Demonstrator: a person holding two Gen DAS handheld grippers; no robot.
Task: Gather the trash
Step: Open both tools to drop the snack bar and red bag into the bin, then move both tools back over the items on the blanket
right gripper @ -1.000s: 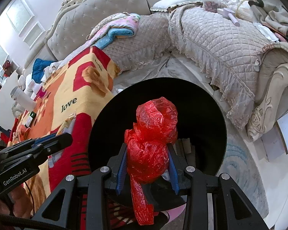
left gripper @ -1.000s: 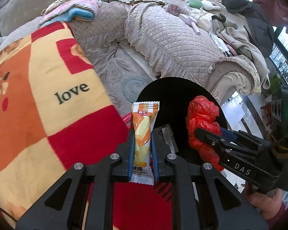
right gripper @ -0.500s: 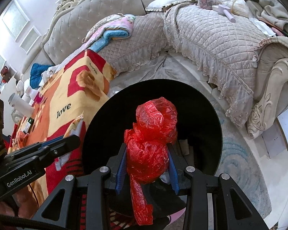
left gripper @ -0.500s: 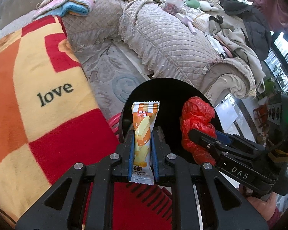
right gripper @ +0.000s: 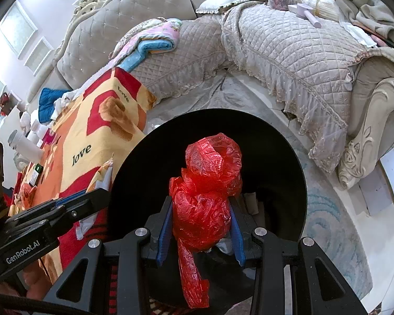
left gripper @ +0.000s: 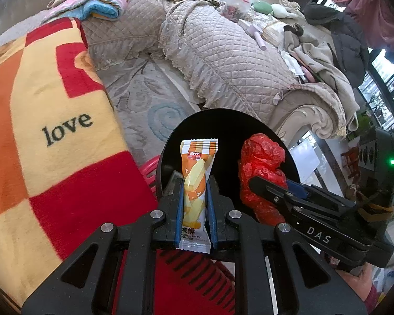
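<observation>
My left gripper (left gripper: 195, 186) is shut on an orange and white snack wrapper (left gripper: 197, 173) that stands upright between the blue pads. It hangs over the near left rim of a round black trash bin (left gripper: 223, 120). To its right, my right gripper (left gripper: 252, 181) clamps a crumpled red plastic bag (left gripper: 260, 162) above the bin's opening. In the right wrist view the red plastic bag (right gripper: 207, 191) bulges out of my right gripper (right gripper: 201, 207) over the black bin (right gripper: 281, 152), a tail of it hanging below. The left gripper (right gripper: 102, 191) with its wrapper (right gripper: 102, 176) shows at the bin's left rim.
A red, orange and cream blanket (left gripper: 47, 136) printed "love" lies left of the bin. A quilted beige sofa (left gripper: 223, 52) strewn with clothes and small items curves behind. A patterned grey rug (left gripper: 144, 99) covers the floor. A pink basket edge (left gripper: 149, 168) peeks out beside the bin.
The left wrist view has shifted a little toward the bin, so the blanket has slid left and the bin looms larger. Both grips are unchanged.
</observation>
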